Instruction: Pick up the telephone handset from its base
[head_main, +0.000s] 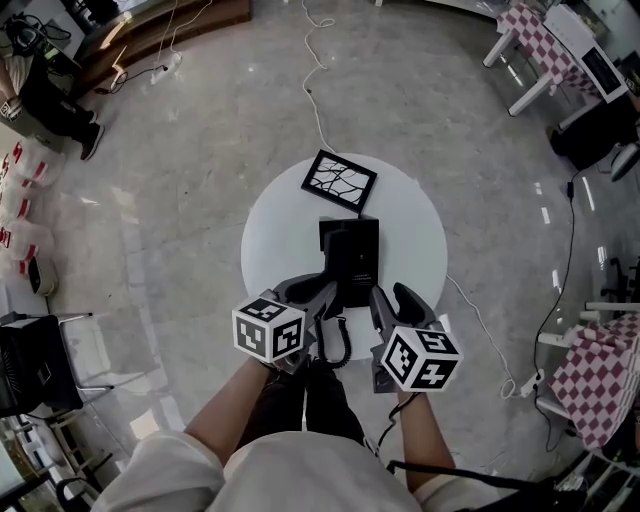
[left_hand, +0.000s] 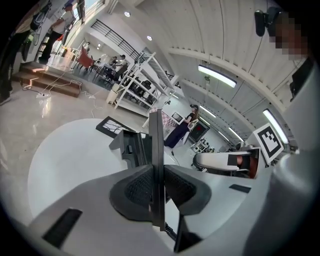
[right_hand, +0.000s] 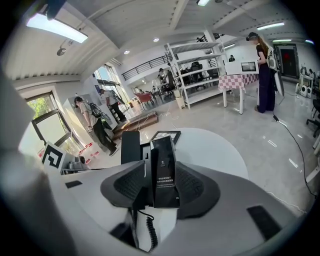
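Locate the base (head_main: 365, 245) at the centre of the round white bench (head_main: 280, 240), with a picture frame (head_main: 340, 182) just beyond it at 12 o'clock.

Note the left tool (left_hand: 157, 170) entering from 7 o'clock, clenched on the handset (left_hand: 156, 132): a thin black slab seen edge-on between the pads, with the coiled cord (left_hand: 170, 232) hanging from its near end. Read the long axis as running roughly 6 to 12 o'clock, at the 6-to-7 o'clock end of the base. Judge the cradle recess on the base as vacant, so far as the left tool view shows, and the lift therefore as begun.

Note the right tool (right_hand: 160, 164) at 5 o'clock, released, jaws spread. Expect only the printed black panel of the base in the gap, with no pad seen pressing on it.

Treat the left tool as the working one. Carry the handset up and toward 6 o'clock along its own axis, minding cord pull on the base. Hold the right tool clear of the cord.

Report no containers on the bench.
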